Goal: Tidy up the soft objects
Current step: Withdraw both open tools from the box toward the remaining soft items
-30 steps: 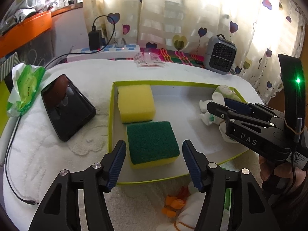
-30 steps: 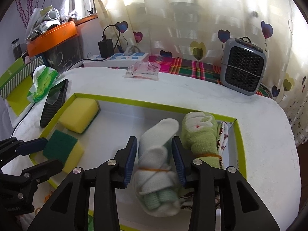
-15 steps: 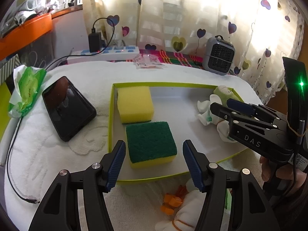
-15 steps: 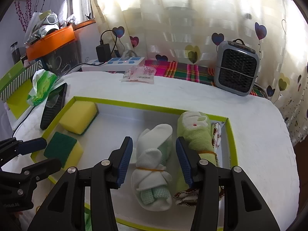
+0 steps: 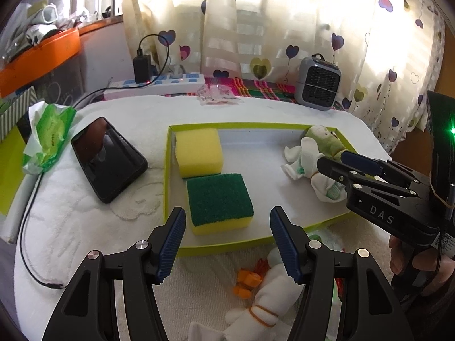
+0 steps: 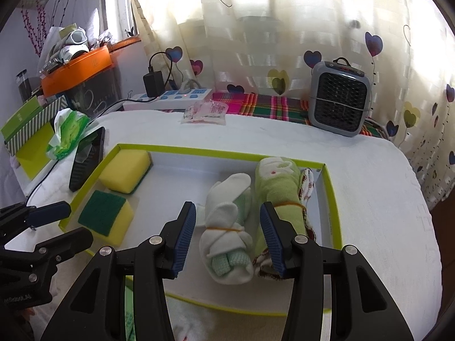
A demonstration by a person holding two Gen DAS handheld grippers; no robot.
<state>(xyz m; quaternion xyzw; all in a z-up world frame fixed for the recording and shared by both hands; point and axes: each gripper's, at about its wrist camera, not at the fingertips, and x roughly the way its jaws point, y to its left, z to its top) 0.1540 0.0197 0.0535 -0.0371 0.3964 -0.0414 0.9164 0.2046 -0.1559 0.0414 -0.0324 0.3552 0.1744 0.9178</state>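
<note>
A shallow green-rimmed tray (image 5: 167, 170) (image 6: 330, 196) holds a yellow sponge (image 5: 199, 152) (image 6: 125, 172), a green-topped sponge (image 5: 220, 201) (image 6: 105, 217), a white rolled sock bundle (image 6: 227, 236) (image 5: 301, 159) and a green rolled cloth (image 6: 278, 196) (image 5: 324, 139). My right gripper (image 6: 227, 237) is open, its jaws on either side of the white bundle and apart from it. My left gripper (image 5: 227, 240) is open and empty above the tray's near rim. Another white bundle with an orange band (image 5: 264, 309) lies on the table below it.
A black phone (image 5: 106, 156), a green tissue pack (image 5: 47, 139), a power strip (image 5: 159, 85), a small grey heater (image 6: 339, 103) and a plastic packet (image 6: 206, 112) lie around the tray on the white table. An orange shelf (image 6: 76, 68) stands at the left.
My right gripper has opened, let go of the white sock bundle in the tray and pulled back a little. My left gripper has pulled back slightly from the tray.
</note>
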